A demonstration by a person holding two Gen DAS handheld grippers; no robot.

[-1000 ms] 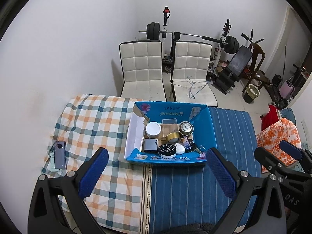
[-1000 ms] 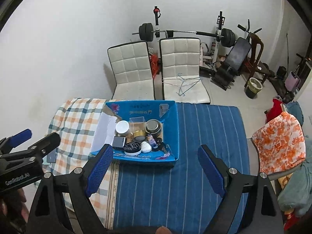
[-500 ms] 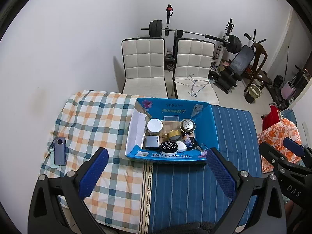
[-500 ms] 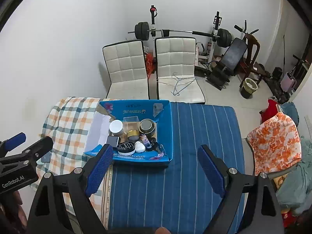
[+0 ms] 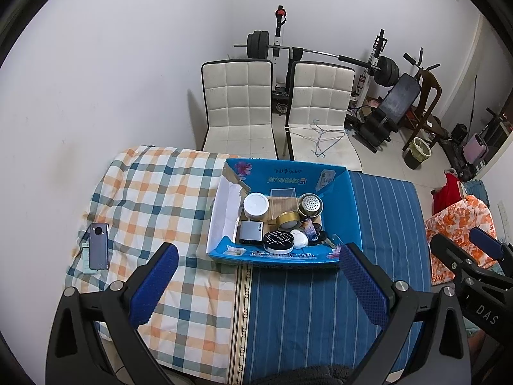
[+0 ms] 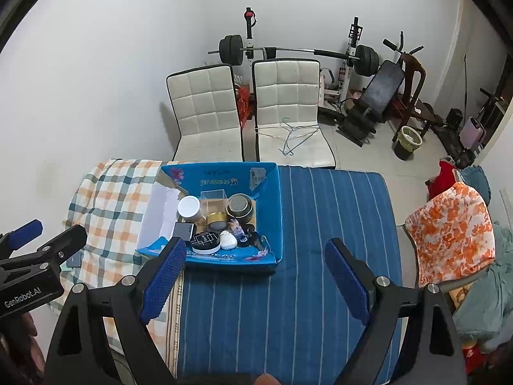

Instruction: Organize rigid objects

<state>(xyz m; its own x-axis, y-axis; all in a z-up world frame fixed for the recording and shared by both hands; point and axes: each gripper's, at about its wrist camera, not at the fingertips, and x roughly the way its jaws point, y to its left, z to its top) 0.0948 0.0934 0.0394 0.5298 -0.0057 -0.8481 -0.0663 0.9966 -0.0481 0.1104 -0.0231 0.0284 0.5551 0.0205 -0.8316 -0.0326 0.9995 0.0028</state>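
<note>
both views have drawn back and up since the earlier frames, so the blue cardboard box (image 5: 341, 211) sits smaller and higher. left gripper (image 5: 256, 284): jaws spread wide, holding nothing, above the checked and blue striped bedcovers (image 5: 154, 199). right gripper (image 6: 255, 276): jaws likewise wide, holding nothing. box lies at 12 o'clock from both, containing a white round jar (image 5: 255, 205), gold tape roll (image 5: 288, 220), black round compact (image 5: 278, 240) and grey power adapter (image 5: 250, 232). grey smartphone (image 5: 98, 245) lies at 9 o'clock on the checked cover.
</note>
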